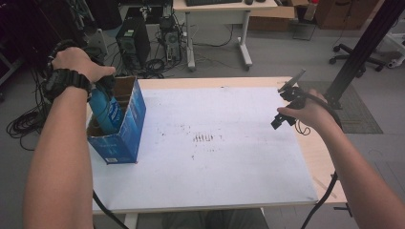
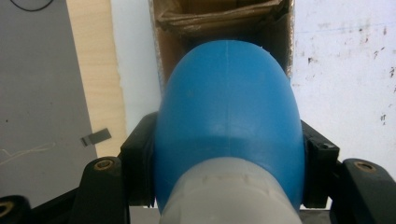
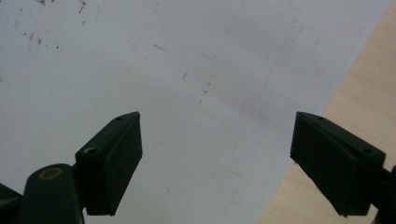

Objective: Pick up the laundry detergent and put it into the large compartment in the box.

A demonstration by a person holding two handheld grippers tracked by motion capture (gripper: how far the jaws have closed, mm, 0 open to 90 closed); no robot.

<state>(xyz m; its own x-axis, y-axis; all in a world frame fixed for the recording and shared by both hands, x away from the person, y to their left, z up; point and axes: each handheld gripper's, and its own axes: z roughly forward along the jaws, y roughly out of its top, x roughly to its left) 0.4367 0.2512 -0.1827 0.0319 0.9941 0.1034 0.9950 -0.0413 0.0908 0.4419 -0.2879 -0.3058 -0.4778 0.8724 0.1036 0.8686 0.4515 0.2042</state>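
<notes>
The left gripper (image 2: 229,154) squeezes one blue bottle (image 2: 229,107) between its two black pads (image 2: 140,158), one pad on each side of the bottle's round body. The bottle has a pale grey part (image 2: 229,196) at the end close to the gripper. Its long way runs from the gripper down into the box (image 2: 224,18). In the high view the bottle (image 1: 106,110) stands almost straight up, tipped a little, with its low end inside the box (image 1: 125,125) and its top end up under the left hand (image 1: 79,64).

There is one box. It is blue outside and brown cardboard inside, and its top is open. It sits on the white sheet (image 1: 215,143) at the sheet's left edge.

The right gripper (image 3: 217,163) has its jaws wide apart with nothing between them. It points down at the white sheet (image 3: 163,70) near the sheet's right edge, where the bare wood of the table (image 3: 369,88) begins. In the high view the right hand (image 1: 305,114) is far from the box, over on the other side of the sheet.
</notes>
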